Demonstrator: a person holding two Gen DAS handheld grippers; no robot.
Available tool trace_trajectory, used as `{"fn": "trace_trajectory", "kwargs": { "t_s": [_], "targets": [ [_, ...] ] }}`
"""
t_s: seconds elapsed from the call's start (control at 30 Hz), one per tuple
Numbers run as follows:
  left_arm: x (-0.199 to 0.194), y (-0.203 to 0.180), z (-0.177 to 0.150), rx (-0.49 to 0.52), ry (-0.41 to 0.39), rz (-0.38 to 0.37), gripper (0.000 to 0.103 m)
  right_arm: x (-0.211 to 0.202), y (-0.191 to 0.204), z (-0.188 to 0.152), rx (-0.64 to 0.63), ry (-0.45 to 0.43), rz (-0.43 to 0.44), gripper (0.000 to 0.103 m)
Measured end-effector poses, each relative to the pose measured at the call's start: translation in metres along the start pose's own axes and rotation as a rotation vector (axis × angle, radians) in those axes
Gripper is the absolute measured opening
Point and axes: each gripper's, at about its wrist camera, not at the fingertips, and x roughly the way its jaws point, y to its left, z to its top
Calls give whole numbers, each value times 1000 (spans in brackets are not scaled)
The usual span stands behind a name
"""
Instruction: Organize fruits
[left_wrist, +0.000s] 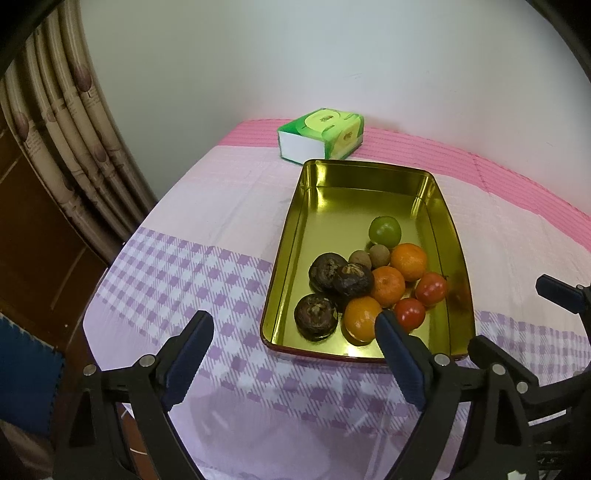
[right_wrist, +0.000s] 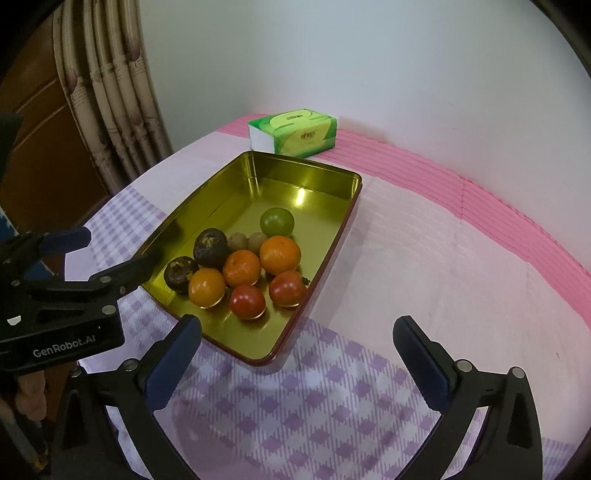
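Fruit sits gathered in the near end of a gold tin tray (left_wrist: 291, 236) on a surface (left_wrist: 207, 206) under a checked lilac and pink cloth, as two hand-held claws hover just short of the tray's near rim. Both the left claw (left_wrist: 295, 332) and the right claw (right_wrist: 297, 338) stand wide open and hold nothing; the left one also shows at the left edge of the right wrist view, beside the tray's near left corner.

In the tray lie three dark, rough-skinned fruits (left_wrist: 321, 273), three oranges (left_wrist: 408, 260), two red tomato-like fruits (left_wrist: 430, 288), two small brown round fruits (left_wrist: 360, 258) and one green fruit (left_wrist: 384, 229). They are loosely bunched by kind, many touching, while the tray's far half is bare. A green tissue pack (left_wrist: 321, 133) rests beyond the tray, near the wall (left_wrist: 332, 55).

No fruit is seen loose on the cloth, so the collecting appears done or nearly so; the step in hand looks like a pause over the tray, either a last sorting or the finish. Any next pick would call for closing on a single fruit, probably one at the edge of the cluster, such as the near orange (left_wrist: 360, 321), without nudging its neighbours, which would roll easily on the smooth metal.
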Motion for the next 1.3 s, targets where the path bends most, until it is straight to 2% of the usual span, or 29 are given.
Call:
{"fn": "trace_trajectory", "kwargs": {
  "t_s": [1.3],
  "targets": [
    [4, -7, -3, -1, 30, -18, 87, 13, 4, -13, 3, 58, 11, 103]
  ]
}}
